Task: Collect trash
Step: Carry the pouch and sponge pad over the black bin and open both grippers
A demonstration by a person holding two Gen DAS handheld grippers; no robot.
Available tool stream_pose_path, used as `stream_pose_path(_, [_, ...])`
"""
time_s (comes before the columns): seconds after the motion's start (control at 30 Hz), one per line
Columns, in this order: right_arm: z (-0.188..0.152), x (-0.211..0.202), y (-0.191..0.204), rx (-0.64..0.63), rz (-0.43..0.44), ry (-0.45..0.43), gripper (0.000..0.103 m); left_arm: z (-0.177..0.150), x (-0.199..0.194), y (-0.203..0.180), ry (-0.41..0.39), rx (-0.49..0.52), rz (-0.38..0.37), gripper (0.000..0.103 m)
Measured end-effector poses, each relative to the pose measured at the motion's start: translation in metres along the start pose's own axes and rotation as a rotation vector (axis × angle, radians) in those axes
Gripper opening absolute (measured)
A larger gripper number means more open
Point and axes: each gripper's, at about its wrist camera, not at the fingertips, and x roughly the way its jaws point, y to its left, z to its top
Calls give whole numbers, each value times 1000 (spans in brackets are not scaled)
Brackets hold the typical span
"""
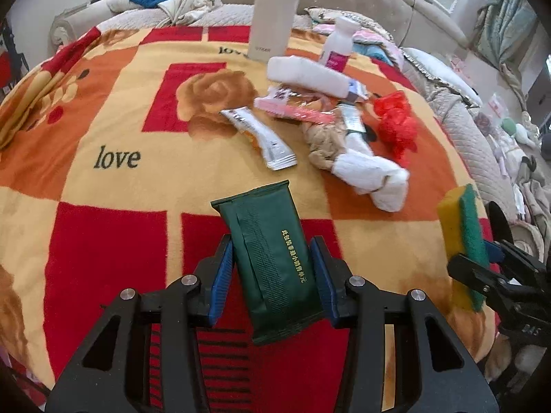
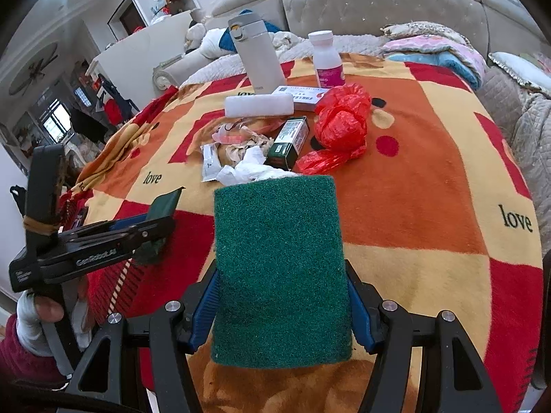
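Observation:
My left gripper [image 1: 272,246] is shut on a dark green foil packet [image 1: 272,258], which stands up between the blue pads above the blanket. From the right wrist view the same gripper [image 2: 155,227] shows at the left with the packet [image 2: 165,203] in it. My right gripper [image 2: 280,275] is shut on a green scouring sponge [image 2: 279,268]; its yellow side [image 1: 451,220] shows in the left wrist view. A pile of litter lies ahead: a silver sachet [image 1: 261,137], a pink wrapper [image 1: 296,110], crumpled brown paper [image 1: 323,141], white tissue [image 1: 372,172] and a red plastic bag [image 1: 396,124].
A red, orange and yellow blanket [image 1: 103,206] covers the bed. Behind the pile stand a grey flask [image 1: 272,13] and a white bottle [image 1: 339,44], with a white rolled cloth [image 1: 310,75] and a small green box [image 2: 289,141]. A person's hand [image 2: 44,309] holds the left gripper's handle.

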Motion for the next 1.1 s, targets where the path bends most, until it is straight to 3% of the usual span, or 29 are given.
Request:
stream_pose_path(0.6, [-17, -36, -43, 75, -93, -32, 63, -4, -9, -77, -18, 125, -73, 41])
stream_pose_path(1.1, [-28, -52, -73, 128, -127, -46, 63, -6, -3, -114, -13, 190, -90, 41])
